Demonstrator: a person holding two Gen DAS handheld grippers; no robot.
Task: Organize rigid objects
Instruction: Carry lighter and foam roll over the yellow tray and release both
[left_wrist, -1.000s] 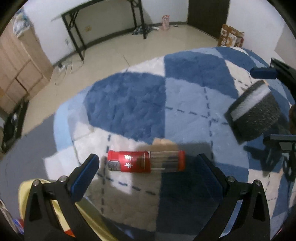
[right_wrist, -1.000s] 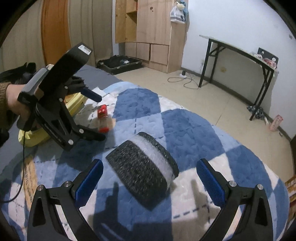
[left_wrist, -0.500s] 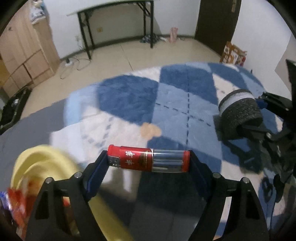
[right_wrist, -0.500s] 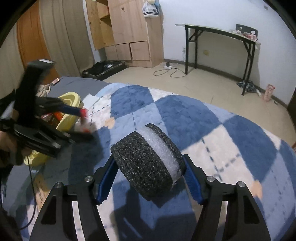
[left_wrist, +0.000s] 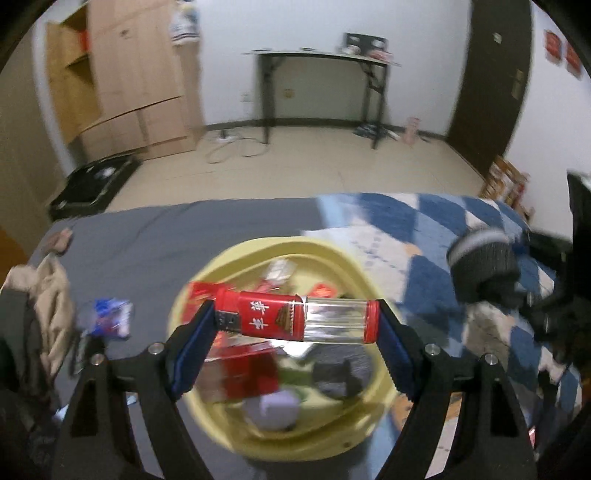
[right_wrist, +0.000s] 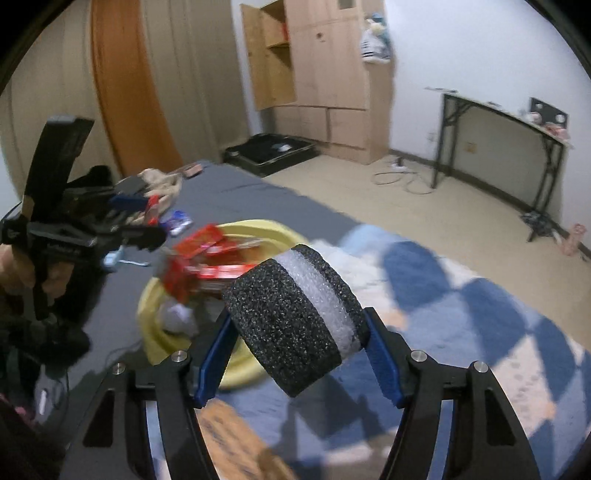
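Red tube (left_wrist: 297, 320): clamped end to end in left gripper (left_wrist: 295, 332), above yellow basin (left_wrist: 334, 254)
Foam roll (right_wrist: 295, 325): clamped in right gripper (right_wrist: 297, 347), beside basin
Release: lower into basin's clear part, avoid red packets (right_wrist: 207, 254), then open

tube (left_wrist: 299, 320) above basin (left_wrist: 343, 258) | foam roll (right_wrist: 295, 321) right of basin | cabinet (left_wrist: 136, 85) behind
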